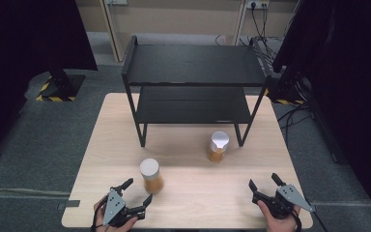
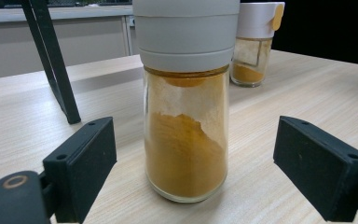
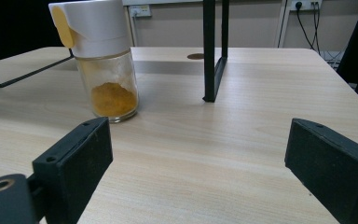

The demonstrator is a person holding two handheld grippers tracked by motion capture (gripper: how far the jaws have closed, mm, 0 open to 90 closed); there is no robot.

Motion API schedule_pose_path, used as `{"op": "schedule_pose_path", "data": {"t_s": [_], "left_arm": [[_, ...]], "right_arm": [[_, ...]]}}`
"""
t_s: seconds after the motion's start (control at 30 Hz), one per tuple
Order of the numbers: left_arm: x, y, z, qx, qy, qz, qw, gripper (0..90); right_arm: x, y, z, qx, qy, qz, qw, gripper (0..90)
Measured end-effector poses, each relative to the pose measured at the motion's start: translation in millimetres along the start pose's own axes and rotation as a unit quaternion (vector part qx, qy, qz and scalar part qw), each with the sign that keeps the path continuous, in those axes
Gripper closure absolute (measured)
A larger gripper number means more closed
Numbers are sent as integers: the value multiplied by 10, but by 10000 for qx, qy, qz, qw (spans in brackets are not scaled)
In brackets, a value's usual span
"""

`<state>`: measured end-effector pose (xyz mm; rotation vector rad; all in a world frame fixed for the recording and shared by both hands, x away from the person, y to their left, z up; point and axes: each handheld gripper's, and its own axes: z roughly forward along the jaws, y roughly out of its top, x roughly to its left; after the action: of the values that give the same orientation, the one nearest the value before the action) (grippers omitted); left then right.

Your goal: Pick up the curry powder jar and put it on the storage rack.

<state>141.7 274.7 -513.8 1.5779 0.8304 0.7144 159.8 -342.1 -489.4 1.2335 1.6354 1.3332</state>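
Left gripper (image 2: 186, 172) gapes wide around a half-full glass spice jar (image 2: 185, 135): breakable, slick, best gripped mid-body below its white lid (image 2: 186, 35).

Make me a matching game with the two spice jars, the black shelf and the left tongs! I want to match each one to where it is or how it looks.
Things:
1. near jar
2. far jar
3. black shelf
4. left tongs

Descriptions:
A. stands at the back of the table
B. open, with nothing gripped
C. more than half full of orange powder, right in front of the left tongs
D. only a little powder at the bottom, near the shelf's right leg

Pairs: 1-C, 2-D, 3-A, 4-B
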Motion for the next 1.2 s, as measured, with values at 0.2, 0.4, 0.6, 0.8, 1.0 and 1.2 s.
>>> {"op": "schedule_pose_path", "data": {"t_s": [0.2,0.4,0.6,0.8,1.0,1.2], "left_arm": [[29,4,32,-10,-153,-129,9998,123],[50,77,77,-117,-192,-118,9997,123],[63,125,133,-107,-241,-93,9996,124],[86,195,274,-45,-240,-97,9997,127],[94,249,357,-95,-190,-114,9997,147],[95,309,426,-129,-182,-137,9997,184]], "right_arm": [[-1,0,0,-1,1,4,10000,72],[-12,0,1,-1,8,49,10000,69],[-15,0,0,-2,9,62,10000,68],[-20,-2,-1,-8,15,77,10000,68],[-28,4,1,8,22,101,9999,68],[-29,4,2,9,24,102,9999,68]]}}
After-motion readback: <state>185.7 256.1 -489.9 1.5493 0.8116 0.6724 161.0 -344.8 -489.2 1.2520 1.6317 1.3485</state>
